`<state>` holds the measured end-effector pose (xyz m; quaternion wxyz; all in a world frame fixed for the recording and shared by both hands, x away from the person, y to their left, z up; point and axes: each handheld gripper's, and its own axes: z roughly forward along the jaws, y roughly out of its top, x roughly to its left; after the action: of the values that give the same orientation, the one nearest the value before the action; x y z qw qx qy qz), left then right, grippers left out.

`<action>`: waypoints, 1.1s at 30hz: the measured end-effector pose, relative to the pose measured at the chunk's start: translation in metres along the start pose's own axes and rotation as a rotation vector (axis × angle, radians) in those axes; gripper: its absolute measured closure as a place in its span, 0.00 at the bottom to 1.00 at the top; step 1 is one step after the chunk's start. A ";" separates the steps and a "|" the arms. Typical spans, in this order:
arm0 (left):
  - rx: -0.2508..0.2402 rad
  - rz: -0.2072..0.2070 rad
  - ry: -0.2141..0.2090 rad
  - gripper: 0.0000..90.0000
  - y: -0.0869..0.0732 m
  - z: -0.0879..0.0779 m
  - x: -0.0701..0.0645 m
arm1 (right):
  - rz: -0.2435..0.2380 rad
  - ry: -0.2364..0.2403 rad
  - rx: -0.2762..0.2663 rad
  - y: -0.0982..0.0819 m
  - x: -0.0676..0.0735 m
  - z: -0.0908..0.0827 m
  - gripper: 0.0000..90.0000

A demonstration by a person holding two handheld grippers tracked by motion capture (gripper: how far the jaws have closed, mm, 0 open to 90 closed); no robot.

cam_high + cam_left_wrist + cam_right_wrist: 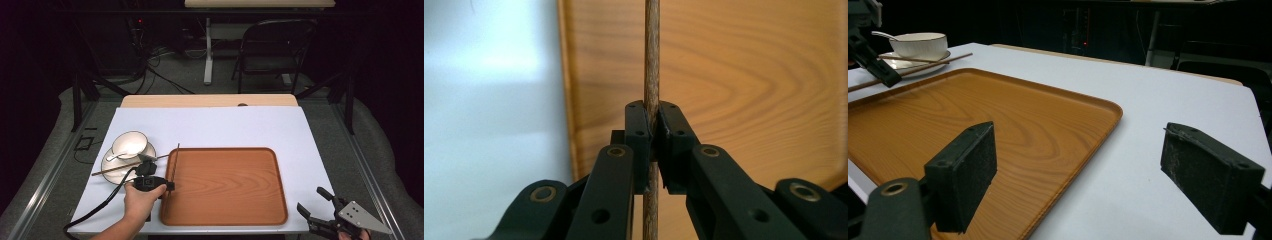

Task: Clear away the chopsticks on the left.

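My left claw (pixel 169 186) is pinching a thin brown chopstick (pixel 175 162), its pads pressed together on the stick just over the left rim of the wooden tray (pixel 240 200). In the left gripper view the chopstick (pixel 652 65) runs straight up between my pads over the tray's (pixel 749 75) grain, with the white worktop (pixel 489 125) to the left. A second chopstick (pixel 112 169) lies across the saucer (pixel 111 169) at the left, where a bowl (pixel 131 142) holds a spoon (pixel 119 154). My right claw (pixel 314 202) hangs spread at the near right corner of the worktop (pixel 225 127), with nothing between its pads (pixel 968 175).
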<state>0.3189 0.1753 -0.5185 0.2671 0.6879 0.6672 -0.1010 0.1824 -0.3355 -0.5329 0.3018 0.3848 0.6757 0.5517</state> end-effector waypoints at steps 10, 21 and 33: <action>0.066 -0.018 0.024 0.93 0.000 0.015 0.001 | 0.003 0.005 -0.004 0.000 0.000 -0.001 0.16; 0.063 0.002 0.019 0.93 -0.002 0.015 0.000 | 0.008 0.005 -0.004 0.000 0.000 0.000 0.16; -0.081 0.118 -0.007 0.75 -0.003 -0.027 -0.003 | 0.006 0.003 -0.002 0.000 0.000 0.000 0.16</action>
<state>0.3098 0.1860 -0.4950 0.3025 0.7144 0.6281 -0.0605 0.1822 -0.3358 -0.5328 0.2996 0.3855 0.6745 0.5537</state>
